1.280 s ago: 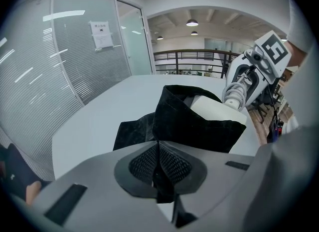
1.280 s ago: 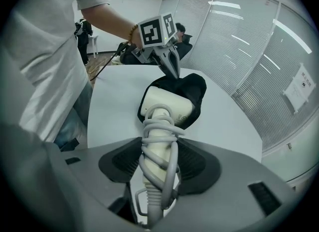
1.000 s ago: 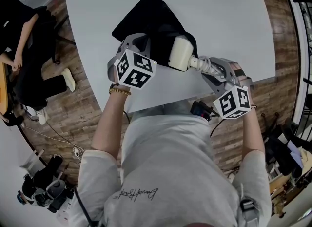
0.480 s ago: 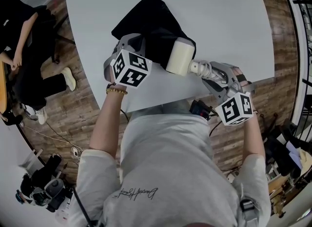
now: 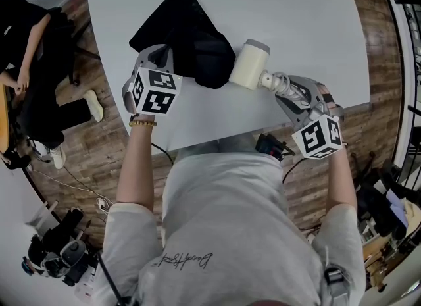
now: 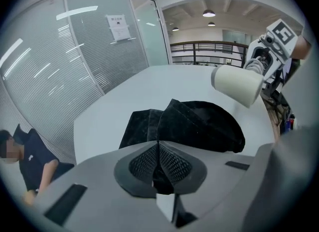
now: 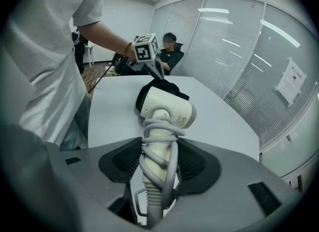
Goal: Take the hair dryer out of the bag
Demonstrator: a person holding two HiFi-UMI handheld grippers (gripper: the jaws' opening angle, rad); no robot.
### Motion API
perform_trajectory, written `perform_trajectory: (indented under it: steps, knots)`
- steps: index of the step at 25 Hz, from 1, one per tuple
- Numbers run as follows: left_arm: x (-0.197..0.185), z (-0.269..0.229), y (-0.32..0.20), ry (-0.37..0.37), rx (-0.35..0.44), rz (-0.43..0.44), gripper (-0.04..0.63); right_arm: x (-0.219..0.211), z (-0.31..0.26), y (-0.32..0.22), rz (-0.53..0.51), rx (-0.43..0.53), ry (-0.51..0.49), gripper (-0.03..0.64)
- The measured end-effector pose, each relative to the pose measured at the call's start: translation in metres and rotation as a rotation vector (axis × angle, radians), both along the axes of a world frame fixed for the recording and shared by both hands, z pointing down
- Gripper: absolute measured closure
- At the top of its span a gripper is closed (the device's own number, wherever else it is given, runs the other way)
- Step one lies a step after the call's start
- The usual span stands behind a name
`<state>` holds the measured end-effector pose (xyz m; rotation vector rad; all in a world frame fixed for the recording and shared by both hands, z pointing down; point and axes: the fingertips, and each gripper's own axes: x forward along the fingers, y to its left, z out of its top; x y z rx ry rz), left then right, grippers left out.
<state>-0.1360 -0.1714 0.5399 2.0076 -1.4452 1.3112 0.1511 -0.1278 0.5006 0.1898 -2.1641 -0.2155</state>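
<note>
Bag (image 5: pixel 181 38): drawn left, now clear of hair dryer (image 5: pixel 248 66). Left tool (image 5: pixel 170 59): pinching bag fabric. Right tool (image 5: pixel 284 89): clamping dryer handle; right gripper view alone shows the coiled cord (image 7: pixel 159 143). White desk (image 5: pixel 296 22); seated person (image 5: pixel 33 68) beside.

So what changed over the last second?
The left gripper, shut on the black bag, dragged it left across the table, off the hair dryer, whose head is now clear of it. The right gripper kept its grip on the hair dryer, nearly still.
</note>
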Motion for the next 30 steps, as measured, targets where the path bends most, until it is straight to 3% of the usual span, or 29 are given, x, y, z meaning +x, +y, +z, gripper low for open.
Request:
perform_trajectory:
  steps: [7,12,14,23,30]
  knots:
    - [-0.023,-0.002,0.02,-0.015,0.013,-0.071,0.577,-0.013,0.028,-0.054,0.169,0.017,-0.012,0.387]
    - [-0.015,-0.005,0.026,0.131,0.051,-0.139,0.577,-0.029,0.051,-0.083,0.23,-0.001,-0.033,0.387]
    - [-0.014,-0.006,0.029,0.153,0.068,-0.154,0.577,-0.036,0.061,-0.09,0.253,0.0,-0.032,0.387]
    - [0.005,-0.008,0.03,0.197,0.116,-0.173,0.575,-0.05,0.086,-0.106,0.278,0.008,-0.048,0.387]
    - [0.016,-0.005,0.03,0.207,0.115,-0.131,0.577,-0.056,0.1,-0.11,0.286,0.027,-0.018,0.385]
